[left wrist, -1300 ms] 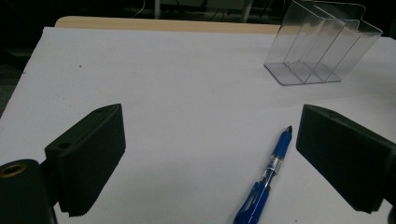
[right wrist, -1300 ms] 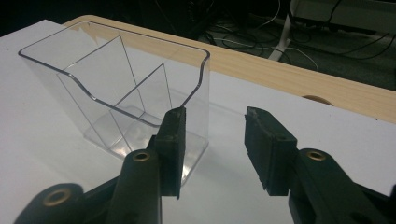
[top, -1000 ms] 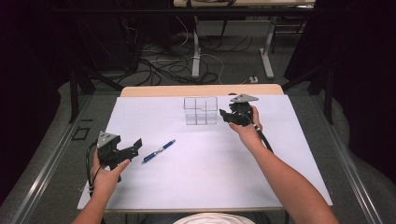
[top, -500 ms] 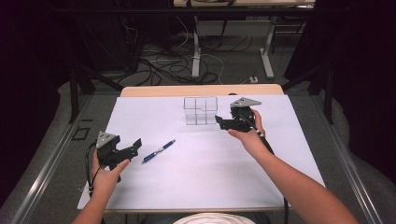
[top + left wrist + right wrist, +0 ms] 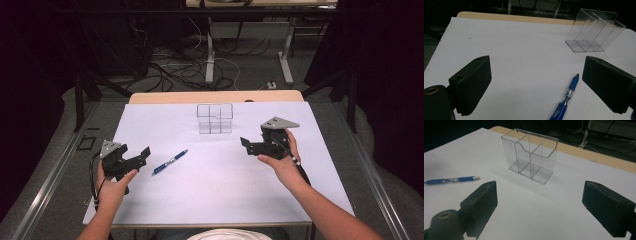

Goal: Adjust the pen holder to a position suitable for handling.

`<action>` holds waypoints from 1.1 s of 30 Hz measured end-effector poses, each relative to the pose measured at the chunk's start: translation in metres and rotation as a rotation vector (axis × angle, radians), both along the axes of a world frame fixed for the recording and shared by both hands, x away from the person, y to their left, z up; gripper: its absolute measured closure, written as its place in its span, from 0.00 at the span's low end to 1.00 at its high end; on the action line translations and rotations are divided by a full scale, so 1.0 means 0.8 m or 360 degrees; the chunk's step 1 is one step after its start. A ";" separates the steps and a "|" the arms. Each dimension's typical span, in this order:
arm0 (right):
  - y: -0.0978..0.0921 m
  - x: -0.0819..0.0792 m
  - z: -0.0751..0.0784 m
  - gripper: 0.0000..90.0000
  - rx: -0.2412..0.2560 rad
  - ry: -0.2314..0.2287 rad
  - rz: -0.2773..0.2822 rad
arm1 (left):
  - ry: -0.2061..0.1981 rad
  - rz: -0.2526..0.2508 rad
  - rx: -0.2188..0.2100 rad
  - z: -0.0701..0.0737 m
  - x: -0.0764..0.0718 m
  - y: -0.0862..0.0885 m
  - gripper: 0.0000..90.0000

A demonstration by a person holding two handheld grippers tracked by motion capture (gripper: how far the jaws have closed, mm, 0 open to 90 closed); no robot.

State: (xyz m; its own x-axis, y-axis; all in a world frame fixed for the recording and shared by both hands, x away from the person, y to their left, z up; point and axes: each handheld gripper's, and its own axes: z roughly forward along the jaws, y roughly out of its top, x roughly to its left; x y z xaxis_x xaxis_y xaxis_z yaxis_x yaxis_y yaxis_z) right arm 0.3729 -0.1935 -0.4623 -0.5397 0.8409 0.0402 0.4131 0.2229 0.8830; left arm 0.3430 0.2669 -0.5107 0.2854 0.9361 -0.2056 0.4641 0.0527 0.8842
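White table [image 5: 210,200]: clear acrylic organizer [image 5: 215,118] upright at twelve o'clock, rigid, slick, likely light; best pinched on one wall. Right gripper [image 5: 248,143], three o'clock, jaws spread, empty. Left gripper [image 5: 142,154], nine o'clock, likewise spread. Blue pen [image 5: 170,162] just beside it: light, smooth, grasp mid-barrel.

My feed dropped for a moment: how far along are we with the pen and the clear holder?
Nothing looks done yet. The blue pen lies flat on the white table cover, apart from the clear holder, whose compartments look empty. Nothing is in hand: the left gripper is open near the pen, and the right gripper is open beside the holder. Left, presumably: grasp the pen and put it in the holder.
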 end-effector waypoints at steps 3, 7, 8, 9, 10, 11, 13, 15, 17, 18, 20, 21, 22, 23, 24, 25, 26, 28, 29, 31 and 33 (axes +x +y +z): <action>-0.013 -0.014 -0.009 0.06 0.0000 0.0010 -0.0023 | -0.0007 0.0007 -0.0002 0.001 0.000 0.001 0.10; -0.027 -0.030 -0.021 0.00 0.0015 0.0019 -0.0077 | -0.0021 0.0001 -0.0003 0.004 -0.002 -0.002 0.10; -0.029 -0.033 -0.023 0.00 0.0018 0.0033 -0.0087 | -0.0027 -0.0006 -0.0006 0.006 -0.003 -0.003 0.10; -0.031 -0.035 -0.026 0.00 0.0009 0.0036 -0.0098 | -0.0032 -0.0014 -0.0008 0.007 -0.003 -0.004 0.10; -0.033 -0.038 -0.031 0.00 0.0013 0.0034 -0.0103 | -0.0043 -0.0019 0.0003 0.009 -0.003 -0.005 0.10; -0.034 -0.040 -0.036 0.00 0.0010 0.0048 -0.0107 | -0.0049 -0.0023 0.0005 0.010 -0.003 -0.006 0.10; -0.038 -0.042 -0.043 0.00 -0.0009 0.0069 -0.0107 | -0.0051 -0.0037 0.0005 0.011 -0.003 -0.009 0.10; -0.042 -0.042 -0.047 0.00 0.0002 0.0078 -0.0111 | -0.0049 -0.0066 0.0031 0.012 -0.003 -0.012 0.10; -0.045 -0.042 -0.050 0.00 -0.0004 0.0060 -0.0132 | -0.0048 -0.0074 0.0058 0.011 -0.003 -0.015 0.10; -0.046 -0.041 -0.052 0.00 0.0002 0.0056 -0.0129 | -0.0047 -0.0074 0.0056 0.011 -0.002 -0.016 0.11; -0.049 -0.039 -0.053 0.00 -0.0011 0.0049 -0.0141 | -0.0050 -0.0074 0.0067 0.013 -0.002 -0.017 0.12; -0.049 -0.039 -0.054 0.00 -0.0009 0.0048 -0.0163 | -0.0056 -0.0074 0.0075 0.014 -0.003 -0.018 0.13; -0.051 -0.038 -0.055 0.00 -0.0004 0.0051 -0.0160 | -0.0062 -0.0079 0.0083 0.015 -0.003 -0.019 0.14; -0.052 -0.037 -0.056 0.00 -0.0006 0.0058 -0.0163 | -0.0067 -0.0075 0.0084 0.016 -0.003 -0.020 0.15; -0.052 -0.037 -0.057 0.00 -0.0003 0.0065 -0.0173 | -0.0070 -0.0078 0.0093 0.017 -0.003 -0.021 0.15; -0.053 -0.037 -0.058 0.00 0.0005 0.0064 -0.0174 | -0.0069 -0.0076 0.0093 0.018 -0.003 -0.021 0.16; -0.054 -0.037 -0.059 0.00 -0.0004 0.0063 -0.0186 | -0.0065 -0.0072 0.0108 0.018 -0.003 -0.022 0.17; -0.057 -0.037 -0.060 0.00 0.0006 0.0071 -0.0184 | -0.0046 -0.0073 0.0116 0.019 -0.002 -0.023 0.17; -0.057 -0.036 -0.060 0.00 0.0011 0.0071 -0.0185 | -0.0038 -0.0076 0.0120 0.019 -0.001 -0.024 0.17; -0.058 -0.036 -0.061 0.00 0.0004 0.0068 -0.0199 | -0.0033 -0.0083 0.0152 0.019 0.000 -0.025 0.18; -0.058 -0.036 -0.062 0.00 0.0001 0.0078 -0.0200 | -0.0024 -0.0086 0.0160 0.021 0.002 -0.026 0.18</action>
